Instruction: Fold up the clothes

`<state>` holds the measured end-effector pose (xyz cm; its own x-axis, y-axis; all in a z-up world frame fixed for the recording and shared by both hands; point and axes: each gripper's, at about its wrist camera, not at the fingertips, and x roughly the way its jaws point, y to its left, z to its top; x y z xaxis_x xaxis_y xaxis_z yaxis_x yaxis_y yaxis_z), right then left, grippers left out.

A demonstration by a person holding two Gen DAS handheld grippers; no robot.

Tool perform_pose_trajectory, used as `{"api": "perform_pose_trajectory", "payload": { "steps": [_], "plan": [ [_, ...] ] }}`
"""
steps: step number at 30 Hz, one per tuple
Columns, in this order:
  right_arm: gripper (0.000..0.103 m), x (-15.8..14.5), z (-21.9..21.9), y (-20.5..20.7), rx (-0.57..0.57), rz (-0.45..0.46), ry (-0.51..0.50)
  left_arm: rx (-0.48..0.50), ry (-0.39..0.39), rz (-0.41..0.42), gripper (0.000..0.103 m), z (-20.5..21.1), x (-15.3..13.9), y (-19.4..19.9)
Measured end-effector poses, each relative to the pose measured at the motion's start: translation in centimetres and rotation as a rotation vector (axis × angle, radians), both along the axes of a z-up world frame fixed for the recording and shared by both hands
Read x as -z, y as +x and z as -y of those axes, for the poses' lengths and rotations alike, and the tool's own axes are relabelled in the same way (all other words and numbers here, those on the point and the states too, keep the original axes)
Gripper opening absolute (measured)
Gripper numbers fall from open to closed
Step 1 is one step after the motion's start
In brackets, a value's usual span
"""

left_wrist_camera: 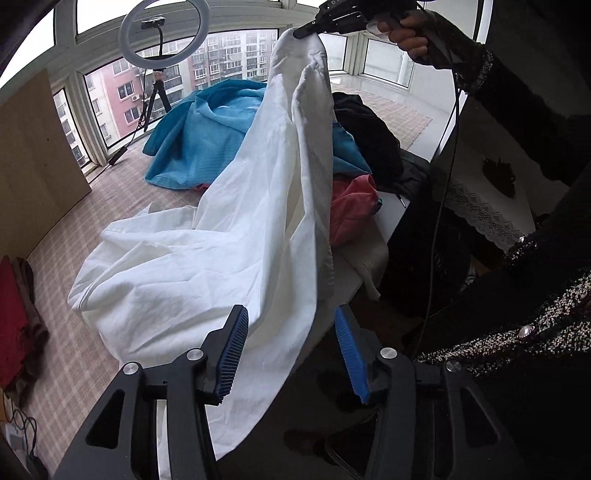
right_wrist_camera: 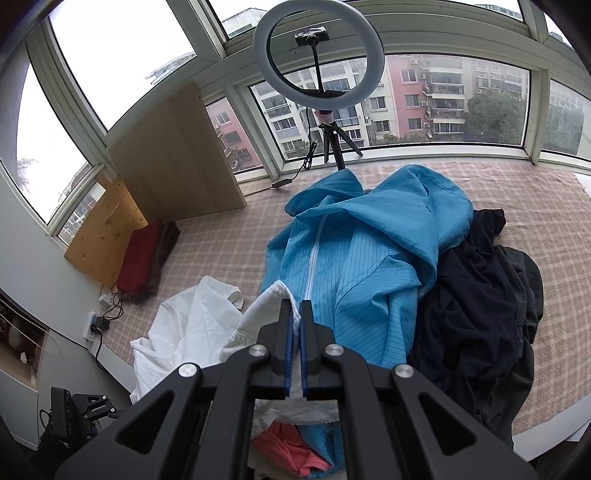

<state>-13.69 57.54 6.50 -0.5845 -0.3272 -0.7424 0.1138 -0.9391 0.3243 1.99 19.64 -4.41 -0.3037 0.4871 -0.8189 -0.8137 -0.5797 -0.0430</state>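
Note:
A white garment (left_wrist_camera: 221, 240) hangs from my right gripper (left_wrist_camera: 301, 33), held high at the top of the left wrist view by a hand (left_wrist_camera: 410, 37). Its lower part spreads over the checked bedcover (left_wrist_camera: 74, 362). In the right wrist view my right gripper (right_wrist_camera: 295, 308) is shut on a white edge of this garment (right_wrist_camera: 192, 325). My left gripper (left_wrist_camera: 291, 332) is open low down, its blue pads (left_wrist_camera: 236, 350) on either side of the garment's hanging lower edge, not pinching it.
A blue zip jacket (right_wrist_camera: 362, 258), dark clothes (right_wrist_camera: 480, 295) and a pink garment (right_wrist_camera: 288, 450) are piled on the bed. A ring light on a tripod (right_wrist_camera: 321, 55) stands by the window. Wooden boards (right_wrist_camera: 173, 158), folded red cloth (right_wrist_camera: 140, 258) and a power strip (right_wrist_camera: 92, 321) lie left.

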Motion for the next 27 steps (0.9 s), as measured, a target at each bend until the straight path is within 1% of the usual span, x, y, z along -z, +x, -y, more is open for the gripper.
{"api": "perform_pose_trajectory", "payload": {
  "steps": [3,7,8,9,10,11,12,13,16,18,19,20,21,23,24,25,27],
  "plan": [
    [0.003,0.1,0.1,-0.1,-0.005,0.003,0.002,-0.002,-0.013,-0.030,0.049,-0.6,0.5,0.2],
    [0.003,0.0,0.0,-0.2,-0.003,0.007,-0.003,-0.024,-0.090,-0.094,0.049,-1.6,2.6,-1.3],
    [0.003,0.0,0.1,-0.2,-0.002,0.007,-0.002,-0.030,-0.110,-0.110,0.048,-1.9,3.2,-1.7],
    [0.003,0.0,0.1,-0.2,-0.002,0.006,0.001,-0.037,-0.113,-0.116,0.045,-1.7,3.0,-2.2],
    [0.003,0.0,0.1,-0.1,-0.002,0.005,0.004,-0.044,-0.106,-0.115,0.033,-1.2,2.4,-2.7],
    [0.003,0.0,0.1,-0.1,-0.001,0.004,0.008,-0.051,-0.099,-0.115,0.016,-0.7,1.8,-3.2],
    [0.003,0.1,0.1,0.0,0.000,0.005,0.011,-0.058,-0.093,-0.115,0.008,-0.2,1.3,-3.7],
    [0.003,0.2,0.0,0.2,0.001,0.005,0.013,-0.066,-0.086,-0.114,0.003,0.3,0.7,-4.1],
    [0.003,0.1,-0.2,0.8,0.016,-0.008,0.011,-0.088,-0.066,-0.114,0.002,1.8,-1.0,-5.6],
    [0.003,-1.0,-0.1,1.1,0.034,-0.043,0.003,-0.102,-0.053,-0.113,0.002,2.8,-2.2,-6.6],
    [0.003,-2.1,0.1,1.2,0.041,-0.071,-0.004,-0.115,-0.060,-0.153,0.002,3.4,-3.9,-6.9],
    [0.003,-3.5,0.4,1.3,0.043,-0.101,-0.012,-0.130,-0.076,-0.215,0.002,4.1,-6.1,-7.2],
    [0.003,-5.5,1.0,1.3,0.033,-0.143,-0.024,-0.146,-0.091,-0.276,0.002,4.9,-8.4,-7.4],
    [0.003,-10.5,2.3,1.7,0.013,-0.252,-0.042,-0.177,-0.122,-0.399,0.002,6.3,-12.9,-8.0],
    [0.003,-13.5,3.2,2.0,0.000,-0.309,-0.049,-0.192,-0.138,-0.461,0.002,7.1,-15.2,-8.3],
    [0.003,-16.4,4.1,2.6,-0.008,-0.366,-0.057,-0.209,-0.146,-0.526,0.002,7.7,-17.5,-8.0],
    [0.003,-22.3,5.7,4.2,-0.019,-0.487,-0.074,-0.236,-0.169,-0.683,0.002,8.6,-21.6,-6.6]
  ]
}}
